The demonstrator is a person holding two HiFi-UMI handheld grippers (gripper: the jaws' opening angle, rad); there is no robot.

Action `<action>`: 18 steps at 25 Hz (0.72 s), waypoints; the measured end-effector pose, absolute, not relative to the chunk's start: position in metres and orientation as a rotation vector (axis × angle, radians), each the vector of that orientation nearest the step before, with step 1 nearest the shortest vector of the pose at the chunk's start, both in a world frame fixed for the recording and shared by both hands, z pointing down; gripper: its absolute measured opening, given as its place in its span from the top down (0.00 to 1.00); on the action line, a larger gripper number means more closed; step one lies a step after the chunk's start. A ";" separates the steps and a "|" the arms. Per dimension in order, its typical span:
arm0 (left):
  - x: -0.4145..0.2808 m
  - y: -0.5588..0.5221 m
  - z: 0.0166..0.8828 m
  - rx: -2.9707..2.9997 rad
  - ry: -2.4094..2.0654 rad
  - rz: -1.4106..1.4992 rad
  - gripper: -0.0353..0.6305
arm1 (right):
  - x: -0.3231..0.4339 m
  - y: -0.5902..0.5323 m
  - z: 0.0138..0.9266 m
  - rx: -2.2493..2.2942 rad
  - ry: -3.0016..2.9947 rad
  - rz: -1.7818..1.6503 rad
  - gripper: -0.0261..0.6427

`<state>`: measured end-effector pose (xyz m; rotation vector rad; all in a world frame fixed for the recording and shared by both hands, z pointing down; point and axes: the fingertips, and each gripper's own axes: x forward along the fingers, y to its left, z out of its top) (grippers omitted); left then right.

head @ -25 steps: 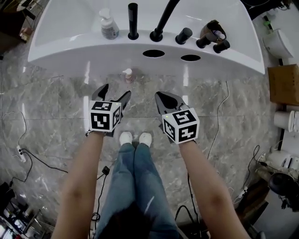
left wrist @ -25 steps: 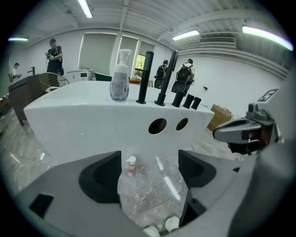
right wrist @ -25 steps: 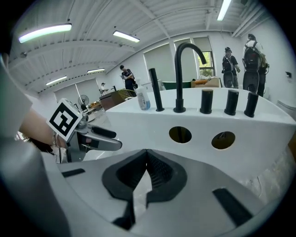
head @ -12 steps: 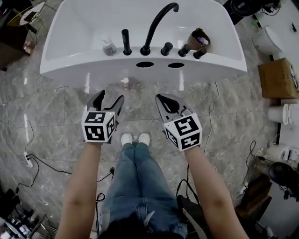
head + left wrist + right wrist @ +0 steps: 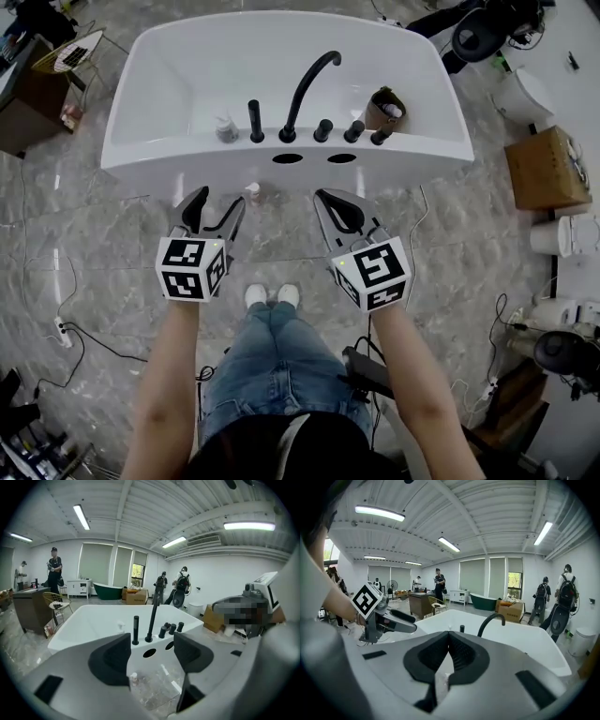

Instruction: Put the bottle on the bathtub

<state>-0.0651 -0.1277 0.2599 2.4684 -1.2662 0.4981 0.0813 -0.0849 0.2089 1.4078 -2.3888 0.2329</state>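
A small pale bottle (image 5: 251,191) stands on the marble floor against the foot of the white bathtub (image 5: 141,155). It also shows low between the jaws in the left gripper view, as the bottle (image 5: 134,679). My left gripper (image 5: 217,199) is held open above the floor, short of that bottle, with nothing in its jaws; the same open left gripper (image 5: 151,656) faces the tub. My right gripper (image 5: 326,197) hangs beside it, shut and empty, and its closed pads meet in the right gripper view (image 5: 449,646).
On the tub's near rim stand a pump bottle (image 5: 225,128), a black curved faucet (image 5: 305,89) with black knobs, and a brown holder (image 5: 382,108). A cardboard box (image 5: 544,169) sits to the right. Cables (image 5: 70,328) trail across the floor. My shoes (image 5: 272,295) are between the grippers.
The head view has pulled back and up, so the tub looks smaller and farther. Both grippers keep their places in front of me; left stays open, right stays shut.
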 end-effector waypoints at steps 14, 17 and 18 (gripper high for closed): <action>-0.072 -0.134 0.111 2.776 -1.443 0.345 0.77 | 0.082 -0.085 0.079 1.565 -2.472 -0.029 0.94; -0.079 -0.138 0.089 2.793 -1.525 0.270 0.91 | 0.086 -0.083 0.063 1.628 -2.490 -0.055 0.94; -0.081 -0.139 0.083 2.799 -1.535 0.247 0.93 | 0.088 -0.083 0.058 1.645 -2.493 -0.067 0.94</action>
